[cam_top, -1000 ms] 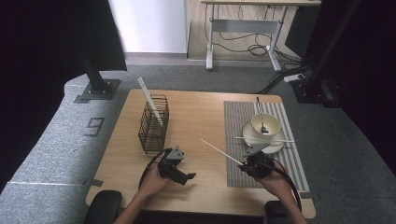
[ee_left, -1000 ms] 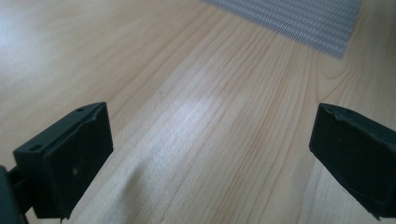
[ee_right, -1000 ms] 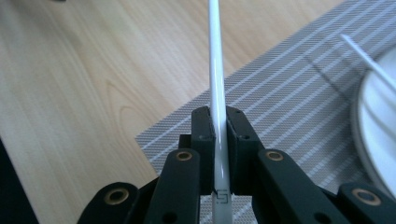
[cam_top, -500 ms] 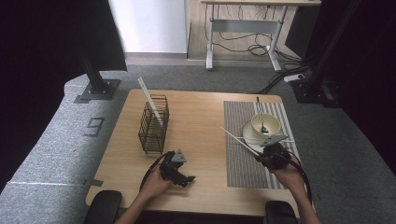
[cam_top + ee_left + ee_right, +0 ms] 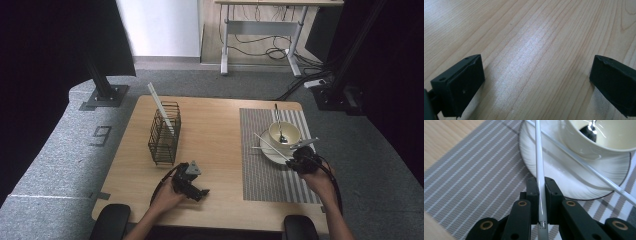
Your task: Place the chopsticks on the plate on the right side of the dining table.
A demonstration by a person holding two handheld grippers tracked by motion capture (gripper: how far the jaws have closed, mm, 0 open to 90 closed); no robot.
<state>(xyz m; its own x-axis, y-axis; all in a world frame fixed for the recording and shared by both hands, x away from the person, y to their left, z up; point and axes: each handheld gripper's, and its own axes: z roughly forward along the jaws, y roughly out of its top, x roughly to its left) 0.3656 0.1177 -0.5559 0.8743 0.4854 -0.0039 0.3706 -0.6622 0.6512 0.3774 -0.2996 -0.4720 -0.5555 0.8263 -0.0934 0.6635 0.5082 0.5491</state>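
Chopstick (image 5: 539,170), thin and white, is being gripped near its lower end by the right tongs (image 5: 540,192), whose jaws are clenching tightly on it. From the clamp it is running straight ahead of the tongs and rising over the rim of a white saucer (image 5: 544,167). Just past the tongs, a second white stick (image 5: 584,165) is already lying across that saucer, crossing in front of the held one. On the saucer a cream bowl (image 5: 599,142) is sitting with a metal spoon (image 5: 589,130) inside it. Beneath the right tongs a grey striped placemat (image 5: 474,182) is covering the wooden counter (image 5: 210,130).

From above, the right tongs (image 5: 298,157) are hovering at the near edge of the saucer, and the left tongs (image 5: 200,192) are resting on bare wood well to their left, jaws standing wide apart and grasping nothing. Beyond the left tongs a black wire basket (image 5: 164,135) is standing with one more white stick (image 5: 161,107) leaning out of it.

It looks like the placing step: setting this chopstick beside its mate. Next, I judge, the right hand needs to lower the stick onto the saucer roughly parallel to the other, then release gently so it does not roll off.
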